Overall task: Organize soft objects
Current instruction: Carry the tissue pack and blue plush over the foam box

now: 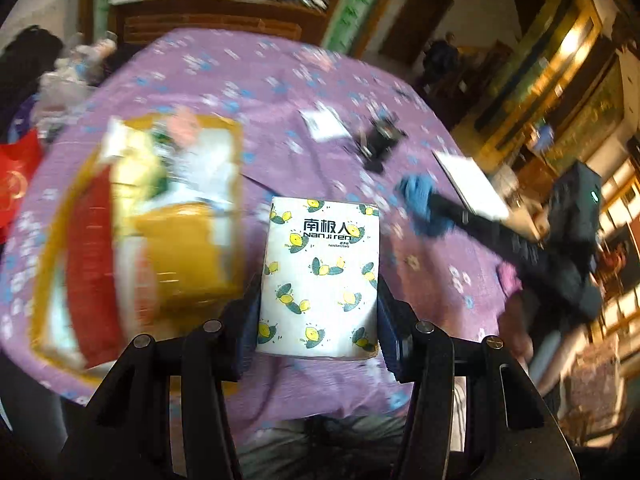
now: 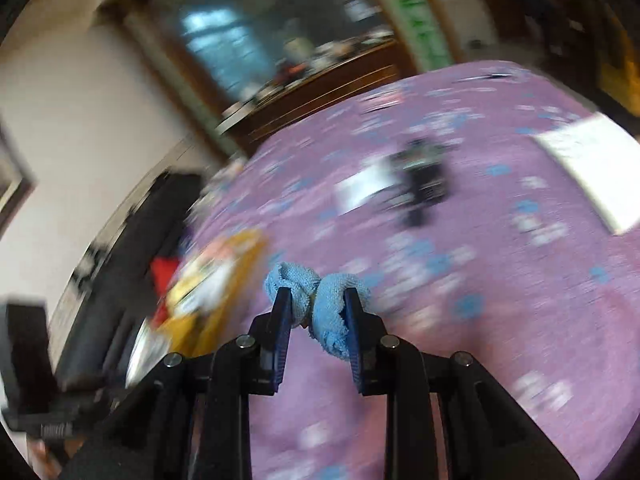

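Observation:
My left gripper (image 1: pixel 318 300) is shut on a white tissue pack (image 1: pixel 320 276) printed with lemons, held above the purple tablecloth (image 1: pixel 280 88). My right gripper (image 2: pixel 316 300) is shut on a crumpled blue cloth (image 2: pixel 320 300); it also shows in the left wrist view (image 1: pixel 420 200), to the right of the pack. A yellow-brown cardboard box (image 1: pixel 208 248) with red, white and yellow soft items sits to the left of the pack; it shows blurred in the right wrist view (image 2: pixel 200 300), left of the cloth.
A black device (image 1: pixel 380 140) and a white card (image 1: pixel 324 122) lie mid-table. A white board (image 1: pixel 472 184) lies at the right edge. A red bag (image 1: pixel 16 176) hangs at the left. A wooden cabinet (image 1: pixel 208 16) stands behind the table.

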A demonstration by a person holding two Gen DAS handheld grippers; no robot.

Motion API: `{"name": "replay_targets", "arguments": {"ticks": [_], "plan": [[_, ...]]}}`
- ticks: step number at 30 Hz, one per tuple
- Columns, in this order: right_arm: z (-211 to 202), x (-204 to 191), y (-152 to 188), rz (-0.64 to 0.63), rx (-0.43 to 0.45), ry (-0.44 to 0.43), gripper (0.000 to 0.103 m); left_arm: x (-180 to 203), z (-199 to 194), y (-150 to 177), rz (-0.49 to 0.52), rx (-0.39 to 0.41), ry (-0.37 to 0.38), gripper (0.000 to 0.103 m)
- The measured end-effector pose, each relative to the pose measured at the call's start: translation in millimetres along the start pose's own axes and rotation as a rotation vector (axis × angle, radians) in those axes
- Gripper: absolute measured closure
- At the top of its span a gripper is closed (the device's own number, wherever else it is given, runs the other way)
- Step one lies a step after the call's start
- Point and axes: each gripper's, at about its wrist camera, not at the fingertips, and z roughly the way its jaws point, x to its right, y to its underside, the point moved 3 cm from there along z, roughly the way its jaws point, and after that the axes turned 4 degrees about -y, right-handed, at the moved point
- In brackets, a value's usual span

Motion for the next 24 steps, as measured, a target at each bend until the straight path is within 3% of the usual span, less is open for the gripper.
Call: {"name": "replay_targets", "arguments": {"ticks": [5, 8, 16, 24], "plan": [[5, -71, 14, -0.117, -0.034, -0.067, 0.078, -24, -43, 2, -0.006, 0.135, -0.149, 0.052], [5, -97, 15, -0.150, -0.052, -0.094, 0.078, -31, -58, 0, -0.008, 0.182, -0.177, 0.052], [-11, -128, 32, -0.215, -0.051, -0.109, 0.078, -44, -70, 4, -0.017, 0.217, -0.254, 0.052], [5, -137, 43, -0.226, -0.087, -0.119, 0.078, -63, -63, 5, -0.041, 0.217, -0.340, 0.052]]}}
